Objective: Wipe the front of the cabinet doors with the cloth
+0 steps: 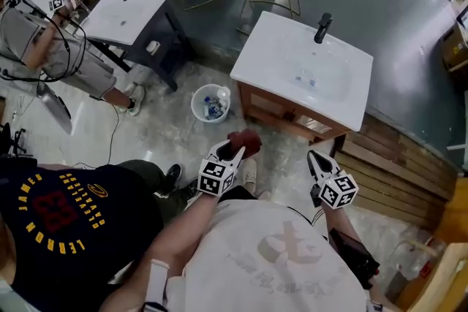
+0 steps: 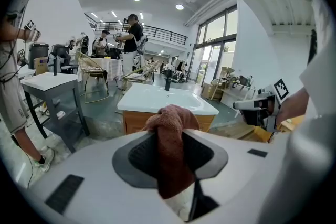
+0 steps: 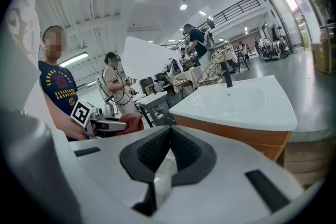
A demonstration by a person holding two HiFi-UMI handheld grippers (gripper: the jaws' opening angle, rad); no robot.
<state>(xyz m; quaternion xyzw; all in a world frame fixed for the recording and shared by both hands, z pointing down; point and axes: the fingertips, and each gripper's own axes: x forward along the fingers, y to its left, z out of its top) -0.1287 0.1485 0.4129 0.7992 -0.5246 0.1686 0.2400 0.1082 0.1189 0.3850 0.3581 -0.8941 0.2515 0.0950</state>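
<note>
Nearest, the left hand-held gripper [image 1: 235, 153] is clenched on a bunched reddish-brown terry cloth [image 1: 247, 142], gripped so that a wad sticks out ahead, likely as the wiping face. To its right, the right hand-held gripper [image 1: 315, 158] is closed on nothing, seemingly spare. Beyond them stands the wooden vanity cabinet [image 1: 272, 107], its doors not yet touched.

Head view steeply down, gripper views low and level, all sharing the sink cabinet [image 1: 272, 107]

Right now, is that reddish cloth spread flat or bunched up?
Bunched up: the cloth is crumpled into a wad, pinched in the left gripper.
</note>
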